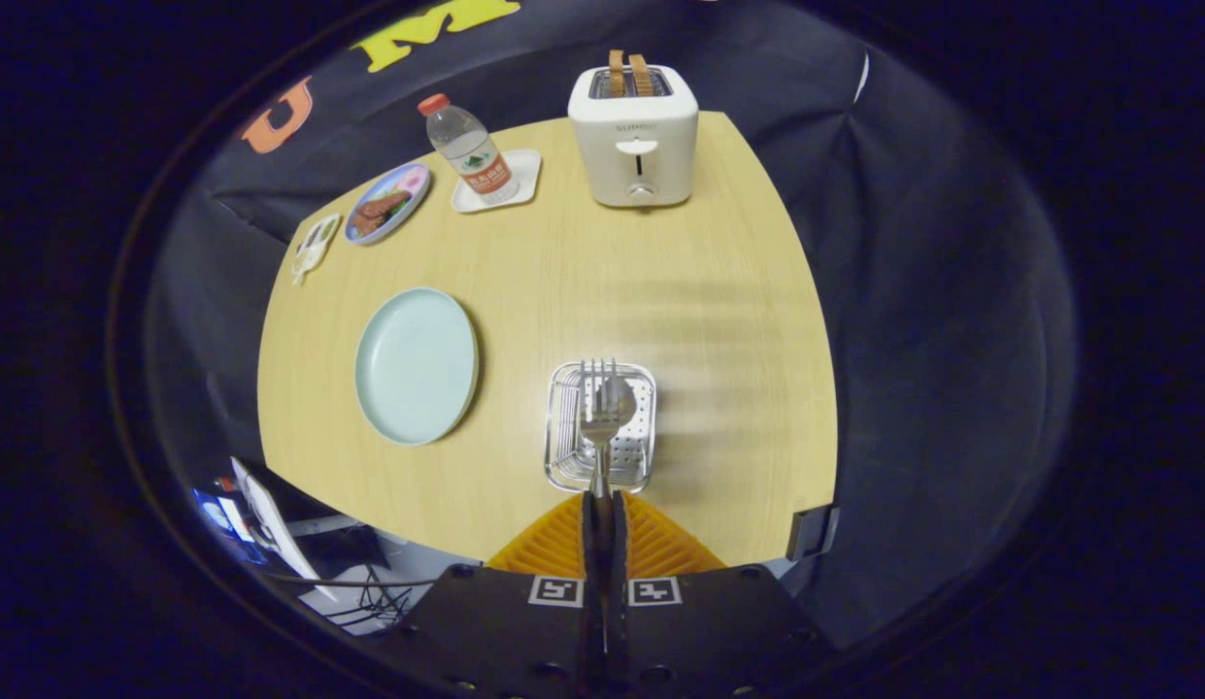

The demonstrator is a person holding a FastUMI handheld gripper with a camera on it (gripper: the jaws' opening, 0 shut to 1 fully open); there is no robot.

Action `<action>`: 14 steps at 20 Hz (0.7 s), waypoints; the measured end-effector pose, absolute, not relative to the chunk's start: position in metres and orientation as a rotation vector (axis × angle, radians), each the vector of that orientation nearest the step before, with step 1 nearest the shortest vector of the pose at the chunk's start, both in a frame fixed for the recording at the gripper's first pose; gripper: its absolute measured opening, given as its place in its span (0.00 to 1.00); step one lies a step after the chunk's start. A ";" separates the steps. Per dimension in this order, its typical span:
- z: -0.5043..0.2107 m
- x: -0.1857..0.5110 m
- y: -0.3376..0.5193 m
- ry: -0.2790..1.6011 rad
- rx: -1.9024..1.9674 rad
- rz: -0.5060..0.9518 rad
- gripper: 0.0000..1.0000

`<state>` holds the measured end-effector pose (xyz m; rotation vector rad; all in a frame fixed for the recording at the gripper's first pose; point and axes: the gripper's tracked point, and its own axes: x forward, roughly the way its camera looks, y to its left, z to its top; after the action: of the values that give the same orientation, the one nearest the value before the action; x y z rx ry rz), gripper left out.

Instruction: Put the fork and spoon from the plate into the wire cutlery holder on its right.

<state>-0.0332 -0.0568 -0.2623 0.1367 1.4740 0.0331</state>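
My gripper (pixel 603 499) is shut on the handle of a metal fork (pixel 597 419), whose tines point away from me. The fork hangs right over the wire cutlery holder (pixel 561 456), which stands just ahead of the fingers on the wooden table (pixel 680 291). A spoon's round bowl (pixel 620 396) shows beside the fork's head, inside the holder's outline. The pale blue plate (pixel 416 366) lies to the left of the holder with nothing on it.
A white toaster (pixel 634 134) with two slices of bread stands at the table's far edge. A water bottle (pixel 469 150) on a small white tray, a patterned dish (pixel 386 203) and a small white spoon rest (pixel 315 246) line the far left.
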 end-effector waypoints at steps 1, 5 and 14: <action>-0.263 -0.033 -0.056 1.481 0.144 0.029 0.02; -0.260 -0.038 -0.055 1.491 0.137 0.027 0.02; -0.266 -0.037 -0.048 1.513 0.181 0.009 0.09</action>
<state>-0.0366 -0.0483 -0.2659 0.1811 1.5134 0.0085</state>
